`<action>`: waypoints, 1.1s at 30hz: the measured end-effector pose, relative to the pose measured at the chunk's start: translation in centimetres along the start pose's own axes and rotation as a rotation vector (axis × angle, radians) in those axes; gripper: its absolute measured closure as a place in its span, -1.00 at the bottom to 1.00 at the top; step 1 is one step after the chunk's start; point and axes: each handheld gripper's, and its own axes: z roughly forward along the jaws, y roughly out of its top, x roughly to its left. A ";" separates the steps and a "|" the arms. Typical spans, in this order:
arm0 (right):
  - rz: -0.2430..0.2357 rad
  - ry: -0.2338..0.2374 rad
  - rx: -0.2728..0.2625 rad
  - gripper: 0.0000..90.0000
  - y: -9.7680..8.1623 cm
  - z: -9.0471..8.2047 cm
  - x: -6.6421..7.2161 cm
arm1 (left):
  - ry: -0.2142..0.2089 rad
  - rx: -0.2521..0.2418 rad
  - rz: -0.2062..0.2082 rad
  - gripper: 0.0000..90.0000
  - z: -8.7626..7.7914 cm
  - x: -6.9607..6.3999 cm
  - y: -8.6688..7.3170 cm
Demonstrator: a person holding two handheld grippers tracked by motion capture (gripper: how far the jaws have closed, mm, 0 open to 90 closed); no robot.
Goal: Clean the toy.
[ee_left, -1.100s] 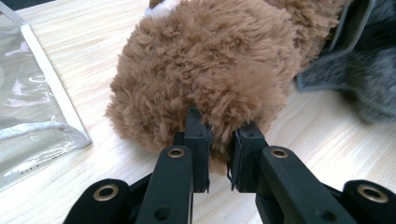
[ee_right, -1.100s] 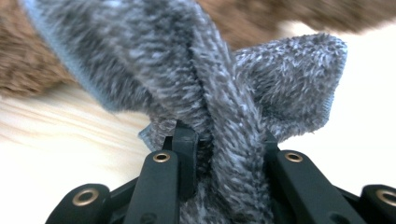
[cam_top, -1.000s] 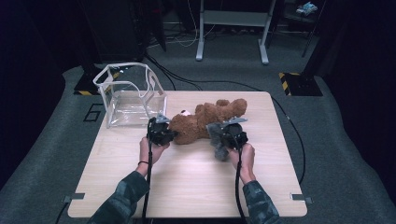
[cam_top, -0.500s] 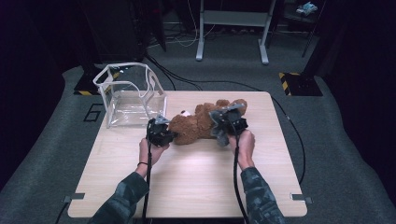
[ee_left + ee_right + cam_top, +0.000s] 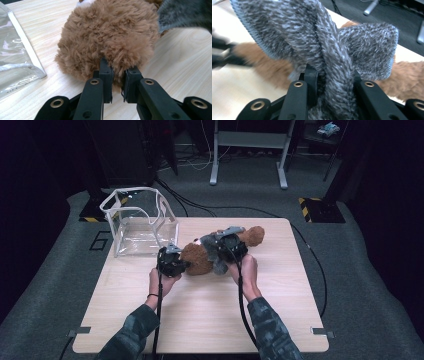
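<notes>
Pale wood grain covers the counter (image 5: pixel 200 315), which stands on grey carpet in a dark room with cables trailing over the floor.

Nearest the front edge, two forearms in camouflage-patterned sleeves come in side by side and angle slightly toward each other. The left hand (image 5: pixel 161 281) wraps its tool from below and behind, wrist low above the wood, with the cable running back along the forearm. The left tool (image 5: pixel 172 261) points toward the far edge and sits level; in the left gripper view its jaws stand narrow, pinching a tuft of brown fur at the teddy bear's (image 5: pixel 200 259) rounded near end. The right hand (image 5: pixel 245 270) reaches farther in, its wrist raised above the counter. The right tool (image 5: pixel 227 247) is over the bear's middle, and in the right gripper view its jaws are clamped on a bunched fold of the grey knitted garment (image 5: pixel 332 50) that the bear wears, the cloth pulled up between them.

Around the counter's middle, toward the far edge, the bear lies lengthwise from left to right, its right end near the far right corner region.

Beyond the left tool, at the far left corner, stands a clear plastic bag (image 5: pixel 140 222) with white-trimmed edges, upright and open at the top, just beside the bear.
</notes>
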 end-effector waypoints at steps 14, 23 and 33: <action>0.114 0.039 0.076 0.57 -5.5 1.5 -3.4 | -0.004 -0.002 -0.019 0.78 0.2 0.1 -0.1; 0.210 -0.124 0.202 0.57 -8.9 4.0 -9.0 | -0.011 -0.007 -0.028 0.78 0.2 0.2 -0.2; 0.157 0.020 0.127 0.56 -8.0 2.9 -6.3 | -0.011 -0.006 -0.023 0.78 0.1 -0.1 -0.8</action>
